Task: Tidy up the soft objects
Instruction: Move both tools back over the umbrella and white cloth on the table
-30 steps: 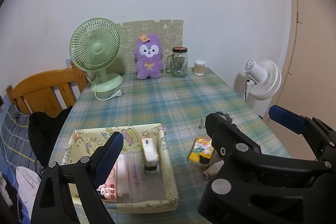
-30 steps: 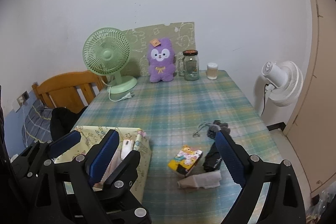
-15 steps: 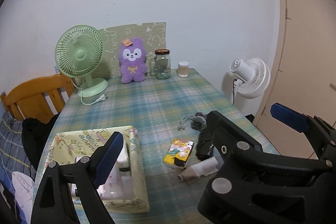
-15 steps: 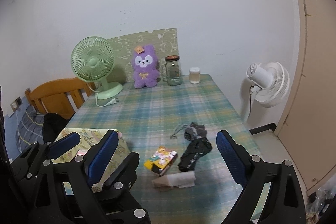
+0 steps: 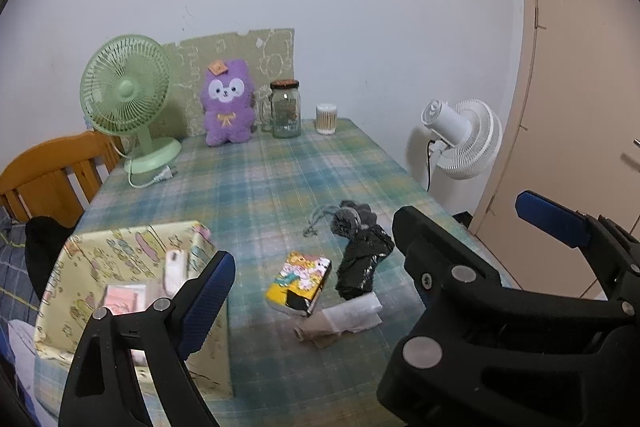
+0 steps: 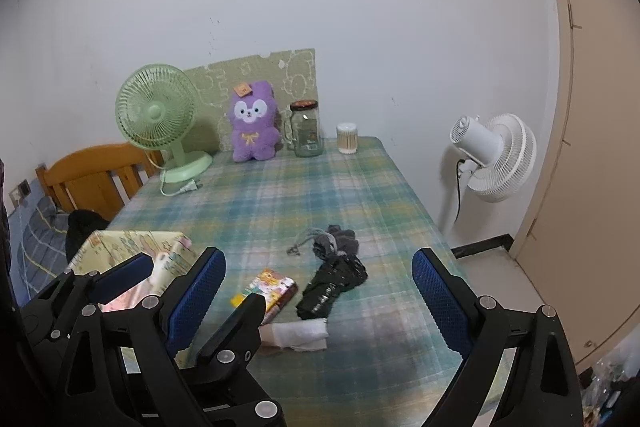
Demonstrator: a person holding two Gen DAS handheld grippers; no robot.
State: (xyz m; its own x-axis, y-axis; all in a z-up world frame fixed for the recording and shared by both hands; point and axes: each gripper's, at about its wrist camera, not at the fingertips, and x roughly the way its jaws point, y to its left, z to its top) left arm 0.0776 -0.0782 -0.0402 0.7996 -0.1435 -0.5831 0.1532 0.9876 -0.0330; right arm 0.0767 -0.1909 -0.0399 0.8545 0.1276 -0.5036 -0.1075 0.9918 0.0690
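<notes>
1. Plaid cloth covers the table (image 6: 320, 195); a white rolled sock (image 6: 298, 334), black crumpled bag (image 6: 332, 287) and grey gloves (image 6: 338, 241) lie near its right front.
2. A yellow patterned fabric box (image 5: 120, 259) sits left.
3. Both the left gripper (image 5: 372, 239) and the right gripper (image 6: 318, 291) gape wide, holding nothing.
4. A yellow cartoon-printed packet (image 5: 300, 281) lies between box and bag.

Open plaid table (image 6: 320, 195) mid-surface: free passage. Near edge, obstacles clustered: patterned storage box (image 5: 120, 263) at left; tissue pack (image 5: 300, 283), black folded item (image 5: 362, 267), grey cloth (image 5: 352, 217), white roll (image 5: 348, 319) (close together, narrow gaps). Far edge lined: green fan (image 5: 128, 99), purple plush (image 5: 228, 103), jar (image 5: 285, 109).
</notes>
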